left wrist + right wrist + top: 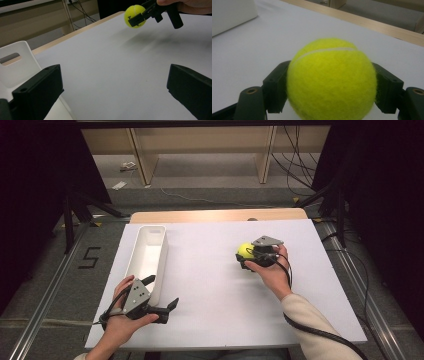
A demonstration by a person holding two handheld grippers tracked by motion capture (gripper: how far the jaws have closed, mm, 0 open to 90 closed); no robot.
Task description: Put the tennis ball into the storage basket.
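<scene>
The right gripper [248, 258] is clenched on the tennis ball [245, 250]; in the right gripper view the two black jaws press against the ball's [331, 81] left and right flanks. From the left gripper view the ball [135, 16] looks to hang a little above the white table [225, 285], with a soft shadow beneath it. Taking the white bin [148, 257] as the landmark, the ball lies well apart from it, off to its right across bare table. The bin's long axis runs from near edge to far edge, so its open top offers a long, narrow target, and I judge the coming move to be a carry leftward toward it. The left gripper [161, 298] rests just beside the bin's near end, its jaws standing wide and released with nothing between them. The right hand [272, 270] alone has the ball; the left is nearer the bin
</scene>
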